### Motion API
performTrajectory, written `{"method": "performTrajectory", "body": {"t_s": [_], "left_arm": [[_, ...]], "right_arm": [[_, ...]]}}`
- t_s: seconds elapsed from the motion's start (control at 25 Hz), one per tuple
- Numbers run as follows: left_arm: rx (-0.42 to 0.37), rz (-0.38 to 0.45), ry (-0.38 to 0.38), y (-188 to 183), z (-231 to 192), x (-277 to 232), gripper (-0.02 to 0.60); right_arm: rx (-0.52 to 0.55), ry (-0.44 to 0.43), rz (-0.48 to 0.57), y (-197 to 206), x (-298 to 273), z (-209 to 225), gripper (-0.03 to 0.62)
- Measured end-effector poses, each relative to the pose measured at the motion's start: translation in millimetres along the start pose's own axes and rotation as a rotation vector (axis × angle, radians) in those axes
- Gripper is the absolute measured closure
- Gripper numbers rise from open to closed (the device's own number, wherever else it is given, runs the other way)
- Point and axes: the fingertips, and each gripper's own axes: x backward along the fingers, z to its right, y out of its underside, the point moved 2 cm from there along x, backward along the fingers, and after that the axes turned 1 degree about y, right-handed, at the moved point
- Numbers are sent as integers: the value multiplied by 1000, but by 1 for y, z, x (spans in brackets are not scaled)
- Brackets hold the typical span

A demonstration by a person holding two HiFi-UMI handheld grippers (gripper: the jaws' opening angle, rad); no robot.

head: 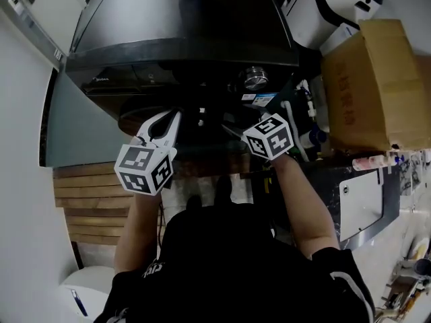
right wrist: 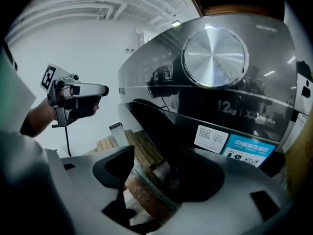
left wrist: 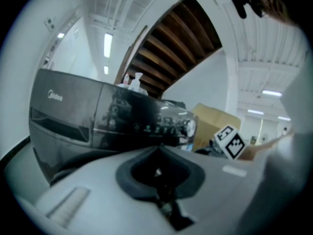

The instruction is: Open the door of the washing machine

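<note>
**Door ajar, rim between right tool's jaws**

The door [right wrist: 149, 124] stands swung out from the front of the dark washing machine [head: 182, 19]. Its rim lies between the widely spread jaws of the right tool [right wrist: 161, 166]. The left tool [head: 176, 116], jaws pressed together and empty, points at the machine nearby.

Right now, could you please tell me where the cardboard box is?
The cardboard box stands at the head view's upper right, to the right of the dark washing machine; the left gripper view shows it beyond the machine's control panel.
</note>
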Motion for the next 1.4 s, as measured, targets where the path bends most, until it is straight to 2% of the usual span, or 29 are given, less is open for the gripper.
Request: {"method": "performTrajectory", "body": {"t_s": [0.44,0.72,0.88,1.12,1.4], "left_arm": [[2,-34,-48,7,-1,7,571],[20,-42,-63,15,-2,16,571],[34,-46,-63,22,-3,20,571],[48,-47,-55,27,0,20,571],[51,-43,-51,27,-1,21,571]], "right_arm": [[103,-37,-101,20,-27,5,315],[197,19,-124,23,-31,9,388],[253,49,-144,25,-32,7,383],[255,50,-142,26,-32,7,378],[428,125,-220,32,-38,8,406]]}}
